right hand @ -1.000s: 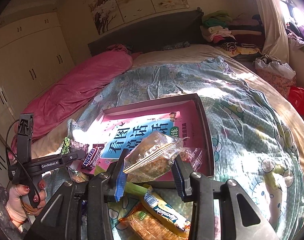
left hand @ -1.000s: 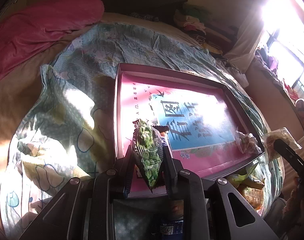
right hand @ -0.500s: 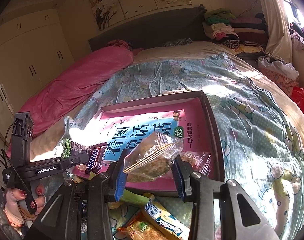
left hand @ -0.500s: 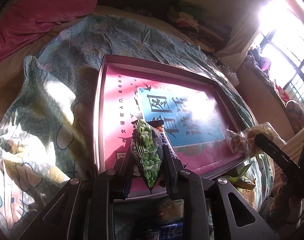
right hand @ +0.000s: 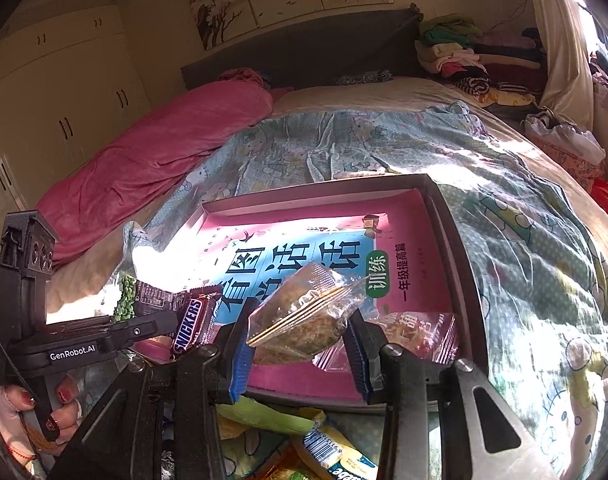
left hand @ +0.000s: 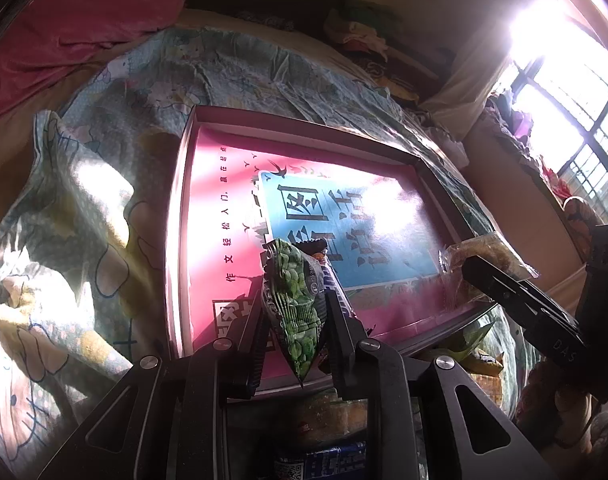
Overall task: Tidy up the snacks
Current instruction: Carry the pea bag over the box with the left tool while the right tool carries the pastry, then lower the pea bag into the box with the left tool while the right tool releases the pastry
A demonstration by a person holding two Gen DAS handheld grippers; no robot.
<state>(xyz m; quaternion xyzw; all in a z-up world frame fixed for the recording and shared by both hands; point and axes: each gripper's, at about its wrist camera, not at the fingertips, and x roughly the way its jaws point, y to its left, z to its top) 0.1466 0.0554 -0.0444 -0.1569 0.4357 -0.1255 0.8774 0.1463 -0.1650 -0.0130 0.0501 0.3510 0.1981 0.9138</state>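
Note:
A shallow pink box [left hand: 176, 208] with a blue printed sheet lies on the bed; it also shows in the right wrist view [right hand: 460, 248]. My left gripper [left hand: 294, 312] is shut on a green pea packet [left hand: 296, 300] together with a Snickers bar [right hand: 192, 322], held over the box's near left corner. My right gripper [right hand: 300, 344] is shut on a clear packet of brown snack [right hand: 304, 316], held over the box's near right part. Another clear snack packet [right hand: 420, 334] lies in the box just beyond it.
Several loose snack packets [right hand: 332, 452] lie on the patterned quilt [right hand: 536, 264] below the box's near edge. A pink blanket [right hand: 152, 152] lies at the far left. Folded clothes [right hand: 464, 48] are stacked by the headboard. A bright window [left hand: 576, 80] is on the right.
Both grippers have moved forward over the box with their packets still held. The box looks larger and nearer in both views.

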